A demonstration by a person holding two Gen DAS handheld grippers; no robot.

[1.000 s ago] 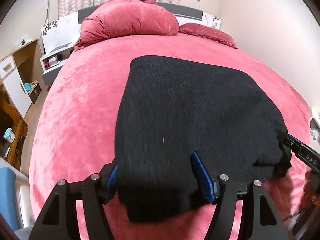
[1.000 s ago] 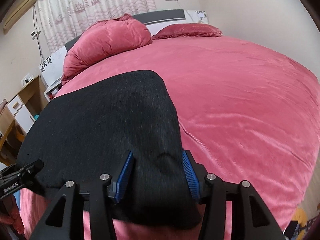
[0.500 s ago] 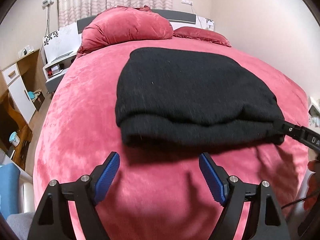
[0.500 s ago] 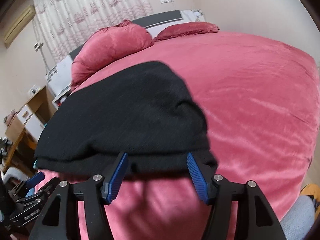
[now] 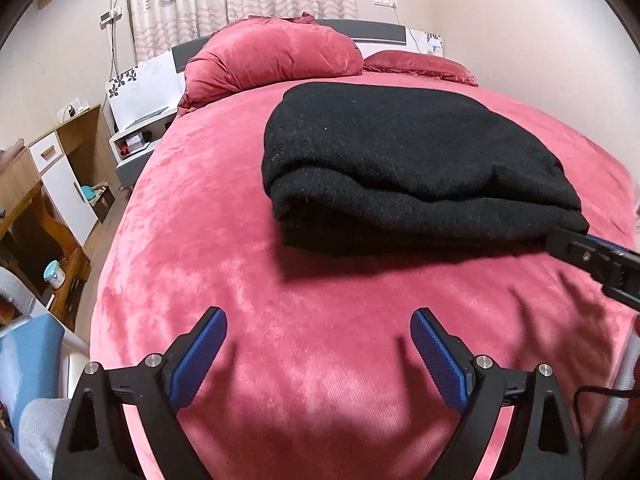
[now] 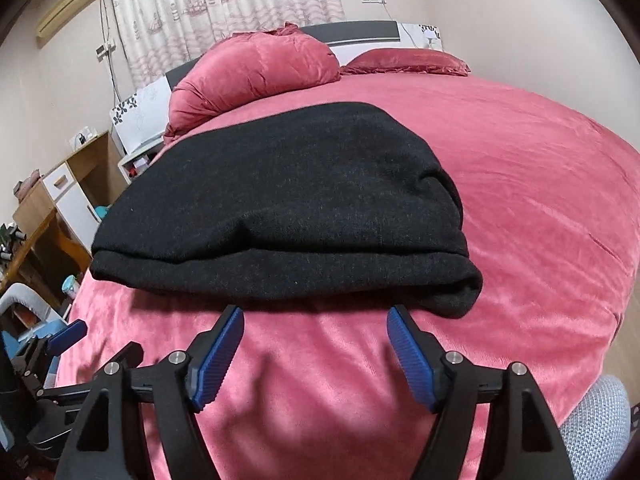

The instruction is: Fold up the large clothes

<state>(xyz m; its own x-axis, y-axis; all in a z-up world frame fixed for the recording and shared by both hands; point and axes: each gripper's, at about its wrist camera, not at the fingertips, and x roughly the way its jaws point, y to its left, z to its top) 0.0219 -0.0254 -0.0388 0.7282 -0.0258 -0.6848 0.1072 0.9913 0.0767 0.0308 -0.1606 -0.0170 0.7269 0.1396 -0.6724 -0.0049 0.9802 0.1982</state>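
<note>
Right wrist view: black garment (image 6: pixel 280 208) folded; right gripper (image 6: pixel 316 320) opening, empty; left gripper (image 5: pixel 318 322) likewise.

left gripper (image 5: pixel 319 322): tilted downward, jaws opening, nothing between them | right gripper (image 6: pixel 315 320): tilted downward, jaws opening, nothing between them

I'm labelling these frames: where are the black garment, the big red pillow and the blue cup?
black garment (image 6: pixel 280 208), right wrist view, middle of top layer
big red pillow (image 5: pixel 276 56), left wrist view, centre
blue cup (image 5: pixel 54 274), left wrist view, side
</note>
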